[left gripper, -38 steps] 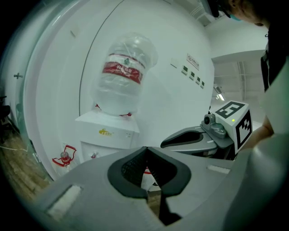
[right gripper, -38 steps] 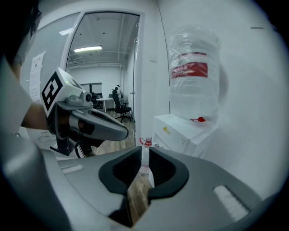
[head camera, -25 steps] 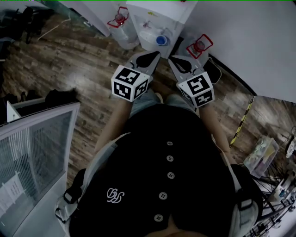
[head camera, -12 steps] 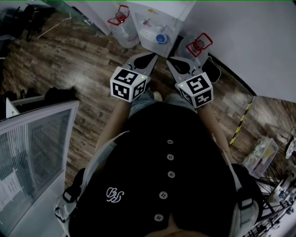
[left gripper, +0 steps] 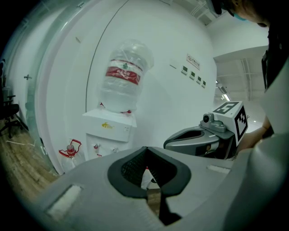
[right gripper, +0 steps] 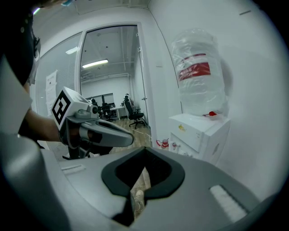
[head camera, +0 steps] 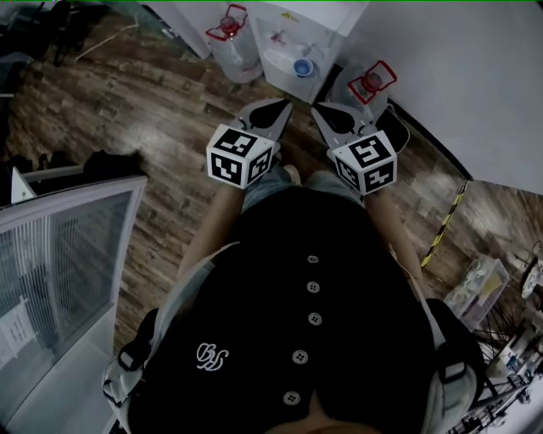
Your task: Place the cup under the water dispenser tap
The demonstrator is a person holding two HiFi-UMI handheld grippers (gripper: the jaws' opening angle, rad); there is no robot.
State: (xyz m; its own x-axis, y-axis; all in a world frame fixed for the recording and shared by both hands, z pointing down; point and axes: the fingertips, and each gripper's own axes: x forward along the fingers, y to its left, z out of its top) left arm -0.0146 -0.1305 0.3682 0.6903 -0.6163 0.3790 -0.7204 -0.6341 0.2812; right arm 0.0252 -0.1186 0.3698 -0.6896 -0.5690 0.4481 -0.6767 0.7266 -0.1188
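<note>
A small blue cup (head camera: 303,67) sits at the front of the white water dispenser (head camera: 321,24), seen from above in the head view. It does not show in either gripper view. The dispenser (left gripper: 108,131) carries a big clear bottle (left gripper: 123,76) with a red label, and its taps (left gripper: 95,146) are on its front. My left gripper (head camera: 280,106) and right gripper (head camera: 321,110) are held side by side, pointing at the dispenser and well short of it. Both are shut and hold nothing, as the left gripper (left gripper: 146,195) and right gripper (right gripper: 135,191) show in their own views.
Two spare water bottles with red handles stand on the wooden floor, one left of the dispenser (head camera: 233,42) and one right of it (head camera: 369,85). A glass partition (head camera: 59,254) is at my left. A white wall (head camera: 458,76) runs behind and to the right.
The dispenser and cup have slid slightly right and up in the head view. The left gripper has edged a little forward. Both grippers stay shut.
</note>
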